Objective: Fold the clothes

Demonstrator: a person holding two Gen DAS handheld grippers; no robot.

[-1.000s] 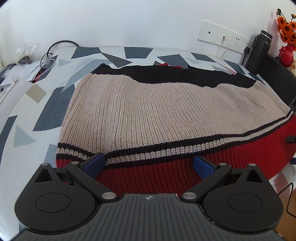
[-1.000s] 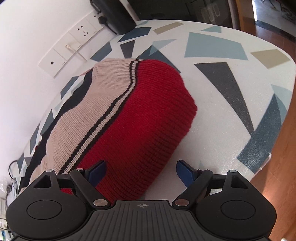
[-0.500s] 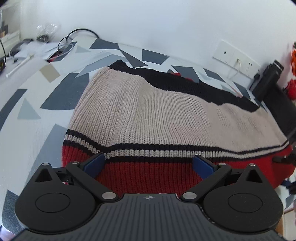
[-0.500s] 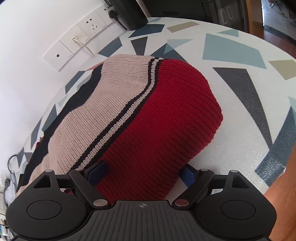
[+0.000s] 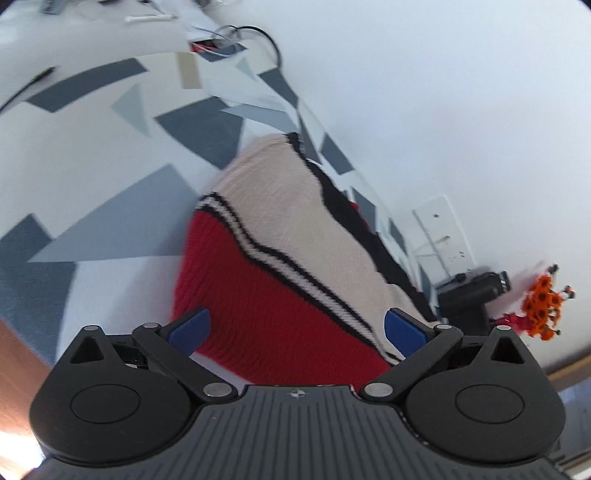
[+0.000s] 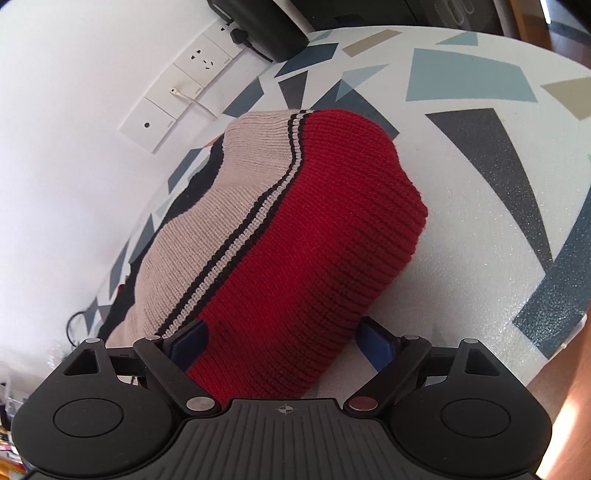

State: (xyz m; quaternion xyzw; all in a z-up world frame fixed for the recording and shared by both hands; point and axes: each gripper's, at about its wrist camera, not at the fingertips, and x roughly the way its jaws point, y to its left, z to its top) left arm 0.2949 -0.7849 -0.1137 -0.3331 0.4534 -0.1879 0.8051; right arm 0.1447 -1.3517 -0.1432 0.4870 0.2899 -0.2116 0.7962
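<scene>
Surface: white table (image 6: pixel 461 192) patterned with grey, blue and tan triangles, rounded edge, set against a white wall.
Sweater: folded knit sweater (image 6: pixel 295 236) in 3 colours, red, beige and black, lying flat on the tabletop.
Far end: cables (image 5: pixel 255 35) and small clutter, too blurred to identify.
</scene>
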